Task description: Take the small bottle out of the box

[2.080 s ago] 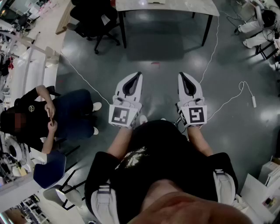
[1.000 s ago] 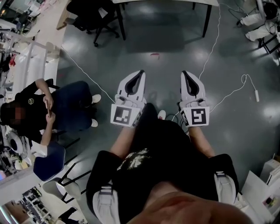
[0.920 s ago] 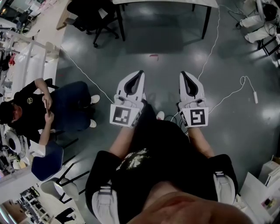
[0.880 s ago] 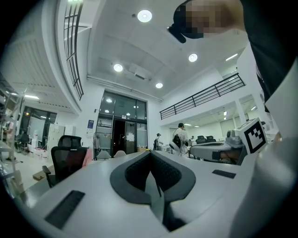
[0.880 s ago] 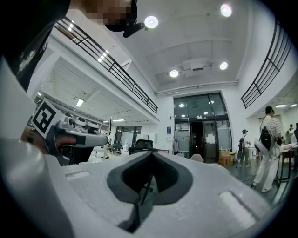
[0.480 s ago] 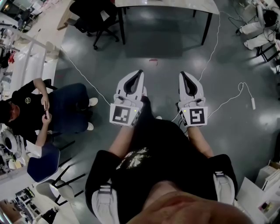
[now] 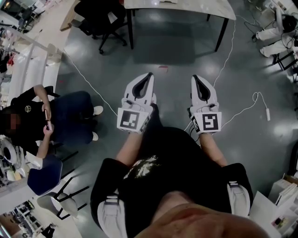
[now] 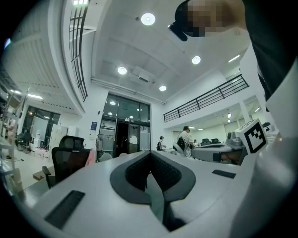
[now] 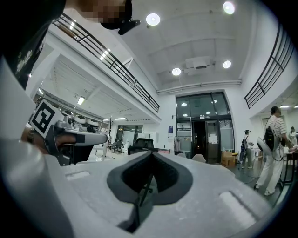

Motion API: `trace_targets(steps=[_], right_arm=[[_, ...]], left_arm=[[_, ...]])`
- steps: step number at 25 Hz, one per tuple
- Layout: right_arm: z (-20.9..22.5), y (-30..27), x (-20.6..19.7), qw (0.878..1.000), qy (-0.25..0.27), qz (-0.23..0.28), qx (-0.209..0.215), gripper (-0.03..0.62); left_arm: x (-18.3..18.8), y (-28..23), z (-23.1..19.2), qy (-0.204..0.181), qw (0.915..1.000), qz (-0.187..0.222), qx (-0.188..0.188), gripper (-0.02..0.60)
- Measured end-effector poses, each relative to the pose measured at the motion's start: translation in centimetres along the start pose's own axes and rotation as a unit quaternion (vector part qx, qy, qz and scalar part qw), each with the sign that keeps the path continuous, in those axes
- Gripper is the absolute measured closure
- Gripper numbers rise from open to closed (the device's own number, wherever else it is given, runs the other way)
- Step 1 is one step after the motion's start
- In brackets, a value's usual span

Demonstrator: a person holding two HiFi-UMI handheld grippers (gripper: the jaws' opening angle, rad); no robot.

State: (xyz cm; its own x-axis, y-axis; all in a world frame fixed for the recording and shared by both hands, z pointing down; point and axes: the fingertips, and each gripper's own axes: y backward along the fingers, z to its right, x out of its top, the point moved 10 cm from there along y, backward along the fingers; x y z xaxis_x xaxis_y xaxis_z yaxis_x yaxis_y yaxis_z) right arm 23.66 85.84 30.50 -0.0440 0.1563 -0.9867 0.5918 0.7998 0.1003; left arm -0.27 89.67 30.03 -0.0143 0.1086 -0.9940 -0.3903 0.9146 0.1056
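1. Left gripper (image 7: 148, 76): jaws pressed together, nothing between them.
2. Right gripper (image 7: 196, 78): jaws likewise closed, empty.
3. We hold both side by side over the grey floor (image 7: 177, 60), near the table (image 7: 186, 5).
4. We cannot tell where the small bottle and the box are.

A seated person (image 7: 52, 120), office chair (image 7: 95, 15) and table (image 7: 186, 6) stand on grey floor (image 7: 167, 53).

Left hand-held gripper (image 7: 149, 74): slightly higher in frame.
Seated person (image 7: 44, 122): nearer the left edge.
Tabletop (image 7: 186, 5): more shows than a second ago.
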Motion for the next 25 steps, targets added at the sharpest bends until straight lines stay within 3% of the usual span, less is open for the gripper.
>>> trace_targets(steps=[25], right_arm=[[5.0, -12.5, -2.0, 1.000, -0.010, -0.004, -0.014, 0.599]], left_arm=[[-0.5, -11.4, -8.0, 0.007, 0.9996, -0.021, -0.016, 0.572]])
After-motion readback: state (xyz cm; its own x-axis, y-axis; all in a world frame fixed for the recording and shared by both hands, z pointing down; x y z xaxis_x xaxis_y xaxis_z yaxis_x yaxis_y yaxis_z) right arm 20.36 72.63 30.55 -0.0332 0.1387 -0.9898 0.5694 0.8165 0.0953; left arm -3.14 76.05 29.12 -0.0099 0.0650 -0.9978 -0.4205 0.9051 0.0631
